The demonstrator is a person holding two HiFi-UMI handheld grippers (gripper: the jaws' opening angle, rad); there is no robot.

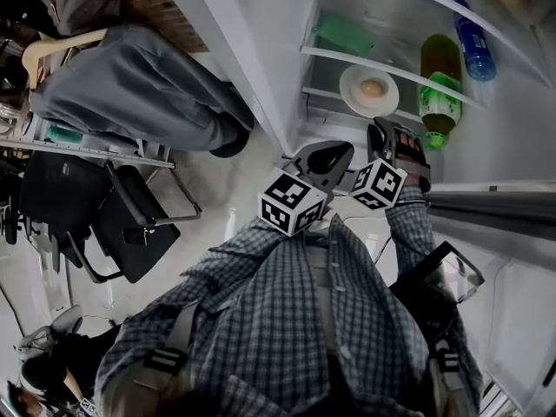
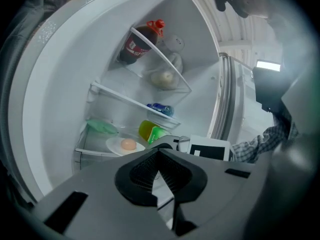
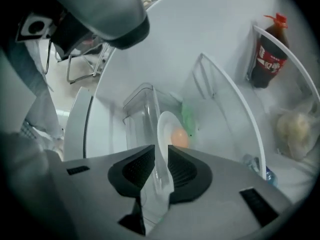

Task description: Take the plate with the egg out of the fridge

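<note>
The white plate (image 1: pixel 356 83) with a tan egg (image 1: pixel 372 87) lies on a glass shelf (image 1: pixel 326 55) inside the open fridge. My right gripper (image 1: pixel 380 131) is just below the plate's near rim. In the right gripper view the plate (image 3: pixel 164 124) stands edge-on with the egg (image 3: pixel 179 138) behind it. Its rim runs down into the narrow gap of the open right gripper (image 3: pixel 161 149). My left gripper (image 1: pixel 334 153) hangs shut and empty, lower left of the plate. The plate (image 2: pixel 116 147) and egg (image 2: pixel 128 144) also show above the left gripper (image 2: pixel 159 151).
A green bottle (image 1: pixel 440 85) lies right of the plate, a blue bottle (image 1: pixel 475 46) behind it, and a green bag (image 1: pixel 343 35) one shelf up. A cola bottle (image 3: pixel 267 54) stands higher. The fridge door (image 1: pixel 495 205) juts out at right. A black chair (image 1: pixel 113 215) stands at left.
</note>
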